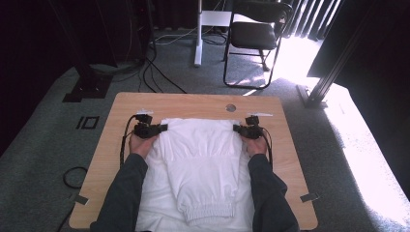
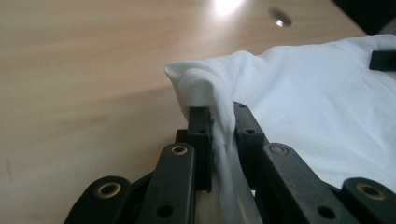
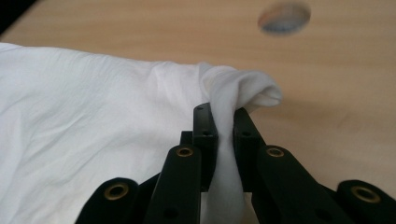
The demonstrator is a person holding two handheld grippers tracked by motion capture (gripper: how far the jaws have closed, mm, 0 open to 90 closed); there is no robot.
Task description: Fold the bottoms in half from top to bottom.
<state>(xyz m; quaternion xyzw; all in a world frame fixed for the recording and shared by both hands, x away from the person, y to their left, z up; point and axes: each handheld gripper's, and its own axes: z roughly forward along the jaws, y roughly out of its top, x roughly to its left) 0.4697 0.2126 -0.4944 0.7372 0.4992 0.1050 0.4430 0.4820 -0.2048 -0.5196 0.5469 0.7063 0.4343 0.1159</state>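
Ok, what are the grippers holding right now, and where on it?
Both hold the white garment: left gripper pinches its far-left corner, right gripper its far-right corner.

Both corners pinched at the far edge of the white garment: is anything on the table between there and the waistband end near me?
Nothing visible. Both hand-held grippers, left and right, clamp the white garment; its own cloth lies between them and the waistband.

white garment [image 1: 203, 164] cut off at bottom edge

Black folding chair [image 1: 256, 34] beyond table; cable loop [image 1: 75, 177] on carpet.
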